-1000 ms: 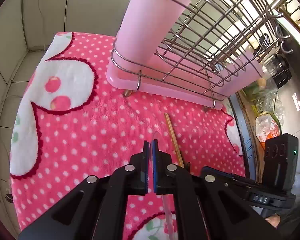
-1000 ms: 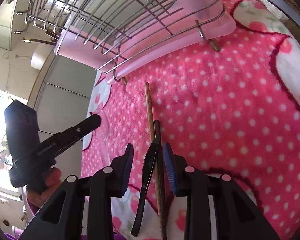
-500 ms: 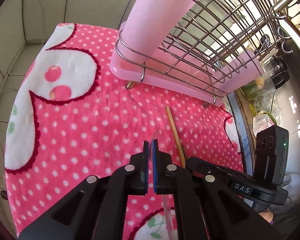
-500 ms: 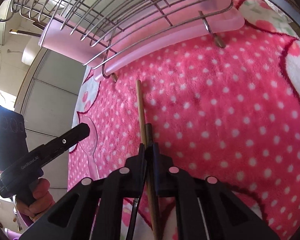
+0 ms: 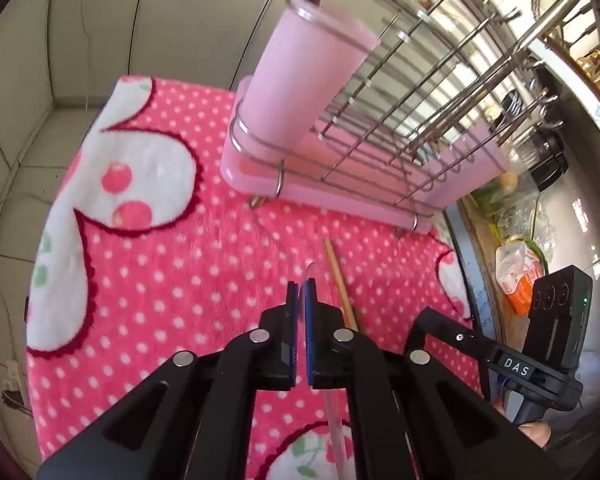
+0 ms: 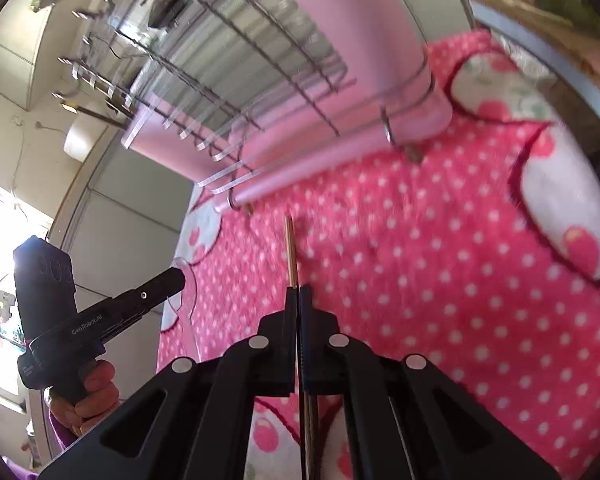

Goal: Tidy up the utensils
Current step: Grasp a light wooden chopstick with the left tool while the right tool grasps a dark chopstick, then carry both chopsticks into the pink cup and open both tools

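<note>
My left gripper is shut on a clear plastic spoon; its bowl sticks out past the fingertips and its handle runs back under the jaws. The spoon also shows in the right wrist view. My right gripper is shut on wooden chopsticks, which point forward above the cloth and also show in the left wrist view. A wire dish rack on a pink tray stands ahead. Its pink utensil cup at the left end holds dark handles.
A pink polka-dot cloth with white cherry patches covers the counter. Tiled wall lies to the left. Bottles, bags and kitchen clutter sit right of the cloth. A second pink cup stands at the rack's right end.
My right gripper closed on the chopsticks and lifted them. Both grippers rose and moved toward the rack. My left gripper stayed shut on the spoon.
</note>
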A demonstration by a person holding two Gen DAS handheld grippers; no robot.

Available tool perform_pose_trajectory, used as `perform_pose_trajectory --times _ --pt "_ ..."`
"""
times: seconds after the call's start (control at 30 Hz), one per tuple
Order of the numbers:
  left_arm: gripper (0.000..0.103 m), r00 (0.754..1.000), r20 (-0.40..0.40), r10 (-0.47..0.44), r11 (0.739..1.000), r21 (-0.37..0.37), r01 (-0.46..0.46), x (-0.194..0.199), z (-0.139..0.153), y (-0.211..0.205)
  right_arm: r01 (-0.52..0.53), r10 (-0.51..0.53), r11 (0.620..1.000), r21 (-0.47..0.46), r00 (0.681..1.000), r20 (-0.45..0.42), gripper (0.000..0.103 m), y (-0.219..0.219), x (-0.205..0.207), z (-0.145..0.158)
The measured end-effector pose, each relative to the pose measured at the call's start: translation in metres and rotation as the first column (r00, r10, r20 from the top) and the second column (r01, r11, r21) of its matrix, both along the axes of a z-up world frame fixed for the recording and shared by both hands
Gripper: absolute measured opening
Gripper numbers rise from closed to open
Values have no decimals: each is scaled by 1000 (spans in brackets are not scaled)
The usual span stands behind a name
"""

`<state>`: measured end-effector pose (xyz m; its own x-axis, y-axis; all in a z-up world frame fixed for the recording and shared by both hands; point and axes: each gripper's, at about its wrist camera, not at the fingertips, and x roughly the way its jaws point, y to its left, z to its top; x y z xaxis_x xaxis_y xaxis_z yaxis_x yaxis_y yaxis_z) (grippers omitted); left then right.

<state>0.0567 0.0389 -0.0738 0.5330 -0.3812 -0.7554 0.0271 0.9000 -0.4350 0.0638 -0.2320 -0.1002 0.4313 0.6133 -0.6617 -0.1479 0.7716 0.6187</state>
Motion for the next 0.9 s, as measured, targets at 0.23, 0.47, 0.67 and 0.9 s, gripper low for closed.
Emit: perform_pose_trajectory --times 0.23,0.47,0.67,0.9 --pt "2 987 159 28 999 27 -32 -9 47 9 54 -53 999 3 984 171 1 -21 -9 48" --pt "2 938 340 68 994 55 -92 -16 111 18 96 -93 995 9 928 362 1 -39 -11 112" --pt "2 878 468 101 989 52 -142 -14 160 22 171 -147 985 9 817 558 1 -51 -4 178" --pt "2 815 565 129 979 59 -196 4 196 22 276 -191 961 0 667 720 1 -57 17 222"
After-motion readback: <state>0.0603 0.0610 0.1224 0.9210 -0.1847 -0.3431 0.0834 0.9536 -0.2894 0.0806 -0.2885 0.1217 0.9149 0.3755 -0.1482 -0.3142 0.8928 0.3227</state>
